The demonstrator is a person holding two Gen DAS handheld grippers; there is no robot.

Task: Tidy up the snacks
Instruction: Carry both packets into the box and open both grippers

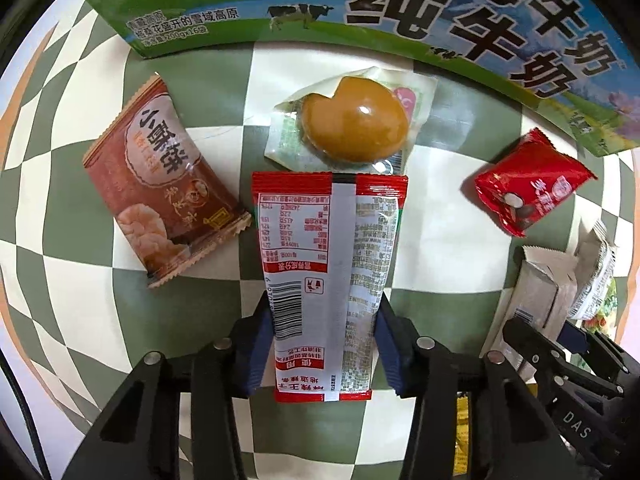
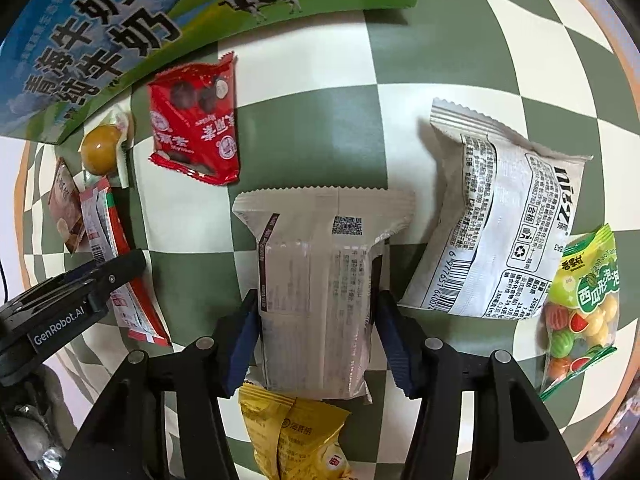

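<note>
My left gripper [image 1: 322, 320] is shut on a red and white sachet [image 1: 324, 264], printed back up, above the checkered cloth. Beyond it lie a packed brown egg [image 1: 354, 120], a brown rice-cracker pack [image 1: 160, 184] to the left and a red candy pack [image 1: 528, 184] to the right. My right gripper [image 2: 316, 320] is shut on a grey-white snack pack [image 2: 320, 280]. Under it lies a yellow pack [image 2: 292, 432]. A larger white pack [image 2: 500, 232] and a green gummy bag [image 2: 580, 308] lie to the right. The left gripper with its sachet [image 2: 116, 276] shows at the left.
A green and blue milk carton box [image 1: 400, 4] stands along the far side and also shows in the right wrist view [image 2: 120, 36]. The green and white checkered cloth [image 2: 340, 128] covers the round table. The right gripper [image 1: 560, 356] shows at the lower right of the left view.
</note>
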